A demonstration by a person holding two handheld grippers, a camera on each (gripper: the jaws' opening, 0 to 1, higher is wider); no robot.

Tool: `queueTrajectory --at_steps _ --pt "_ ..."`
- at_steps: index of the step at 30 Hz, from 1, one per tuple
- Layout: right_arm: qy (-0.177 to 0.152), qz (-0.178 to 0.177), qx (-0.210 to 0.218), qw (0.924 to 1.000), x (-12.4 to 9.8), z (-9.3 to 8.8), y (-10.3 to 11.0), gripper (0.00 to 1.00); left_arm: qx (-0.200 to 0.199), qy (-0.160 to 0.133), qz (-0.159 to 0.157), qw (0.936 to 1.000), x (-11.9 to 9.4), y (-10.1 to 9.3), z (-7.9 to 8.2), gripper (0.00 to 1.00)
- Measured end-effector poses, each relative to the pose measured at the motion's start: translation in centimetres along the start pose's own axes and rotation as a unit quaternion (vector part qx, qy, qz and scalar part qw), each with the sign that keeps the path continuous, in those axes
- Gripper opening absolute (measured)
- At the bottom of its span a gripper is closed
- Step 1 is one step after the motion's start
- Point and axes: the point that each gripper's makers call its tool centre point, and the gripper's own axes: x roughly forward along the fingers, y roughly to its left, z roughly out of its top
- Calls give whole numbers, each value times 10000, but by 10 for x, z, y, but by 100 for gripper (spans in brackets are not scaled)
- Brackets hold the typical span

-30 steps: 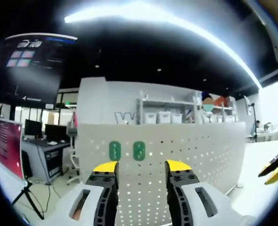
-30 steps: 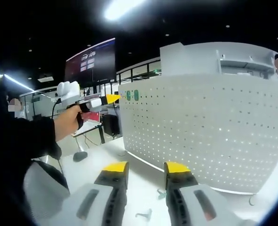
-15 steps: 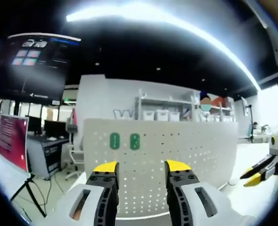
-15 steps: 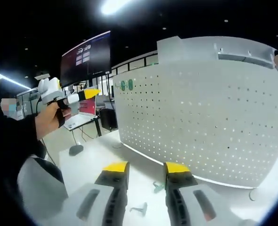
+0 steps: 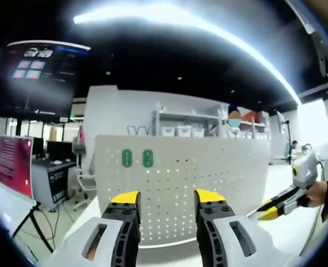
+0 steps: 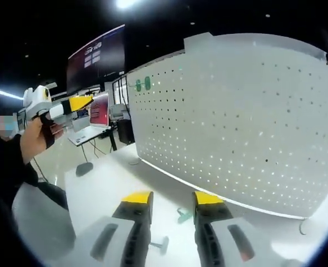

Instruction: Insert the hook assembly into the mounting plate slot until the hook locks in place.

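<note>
Presently both grippers, left [image 5: 167, 196] and right [image 6: 173, 198], are hovering with jaws apart and empty before the white perforated pegboard panel [image 6: 247, 122]. Two small pale hook pieces [image 6: 182, 214], possibly the assembly, are lying on the white tabletop [image 6: 105, 178] near the right gripper.

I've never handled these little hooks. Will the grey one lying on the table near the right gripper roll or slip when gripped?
The grey hook looks small and thin, so probably light. Its thin stem may slip between the fingers. It lies flat on the smooth white table, so a nudge would likely slide it.

Green part [image 6: 184, 214] half hidden behind right claw [image 6: 172, 198]; type unclear
</note>
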Motion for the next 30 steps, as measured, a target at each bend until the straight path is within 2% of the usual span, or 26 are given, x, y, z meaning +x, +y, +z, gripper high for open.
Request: queueTrajectory --at_steps 5,13,20,30 --pt "261 6 75 9996 15 -19 -6 26 11 205 -104 9997 -11 -7 -17 39" --pt "698 82 160 9974 43 -45 -9 26 8 362 -235 9991 -23 -19 -32 38" --pt "877 139 165 9959 63 -55 -8 26 25 459 -340 9984 -27 -29 -40 38" --pt "1222 236 82 9922 87 -69 -8 26 29 537 -388 9978 -28 -33 -46 38"
